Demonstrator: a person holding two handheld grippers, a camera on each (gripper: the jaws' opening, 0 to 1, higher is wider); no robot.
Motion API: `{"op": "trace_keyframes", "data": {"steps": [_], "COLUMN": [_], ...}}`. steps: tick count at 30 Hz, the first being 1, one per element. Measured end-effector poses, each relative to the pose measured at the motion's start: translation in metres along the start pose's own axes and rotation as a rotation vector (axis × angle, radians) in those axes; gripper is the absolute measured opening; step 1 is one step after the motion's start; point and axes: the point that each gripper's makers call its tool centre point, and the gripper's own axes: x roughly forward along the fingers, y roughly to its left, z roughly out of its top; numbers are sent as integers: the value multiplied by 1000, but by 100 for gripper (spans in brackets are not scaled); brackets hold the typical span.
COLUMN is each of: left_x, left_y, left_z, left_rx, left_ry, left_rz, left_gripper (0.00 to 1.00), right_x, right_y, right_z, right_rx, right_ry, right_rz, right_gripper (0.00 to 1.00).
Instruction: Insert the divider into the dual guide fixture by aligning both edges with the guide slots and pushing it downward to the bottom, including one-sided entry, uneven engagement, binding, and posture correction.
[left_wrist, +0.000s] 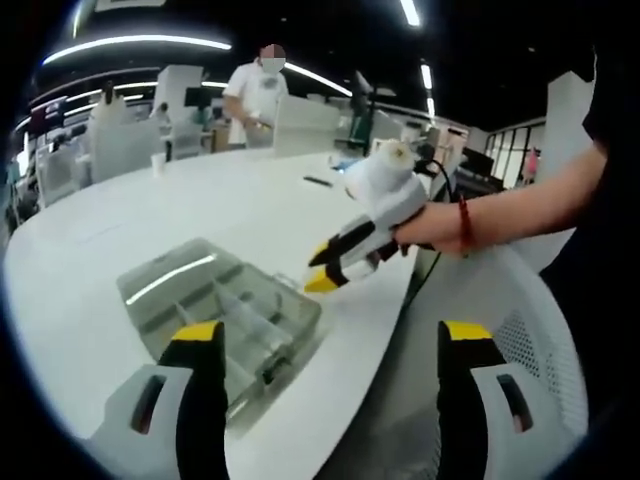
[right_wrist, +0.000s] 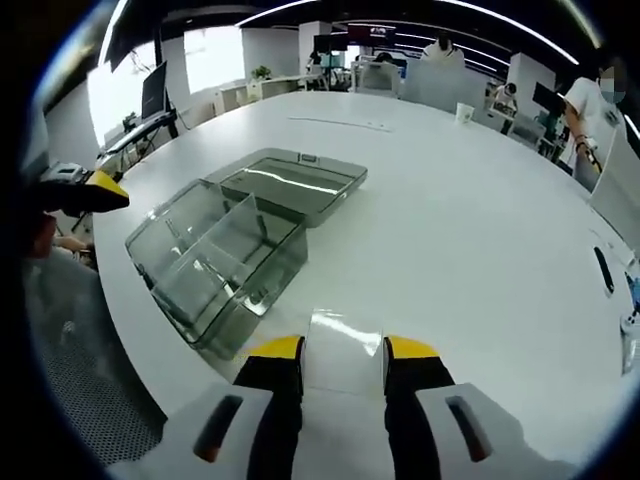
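Observation:
A clear plastic compartment box lies near the edge of the white table, its lid folded open flat behind it. My right gripper is shut on a thin clear divider, held just above the table to the right of the box. My left gripper stands wide open with nothing between its fingers, over the table edge beside the box. The right gripper reaches in from the right in a hand, close to the box's far corner. A yellow tip of the left gripper shows at the left.
A white mesh chair stands off the table edge. A paper cup and a dark pen-like object lie far across the table. A person stands at the far side among desks and monitors.

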Motion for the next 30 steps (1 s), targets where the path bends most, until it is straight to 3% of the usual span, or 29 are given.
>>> {"op": "trace_keyframes", "data": {"steps": [10, 30], "left_x": [5, 3], "left_y": [-2, 5], "left_z": [5, 5], "left_rx": [-44, -141], "left_ry": [-8, -25], "left_rz": [-19, 16], "left_gripper": [83, 81], "right_x": [-15, -28], "right_y": [0, 4], "right_z": [14, 40], "right_rx": [-10, -25], "right_ry": [-50, -145], "right_rz": [-5, 0], "right_gripper": [27, 27]}}
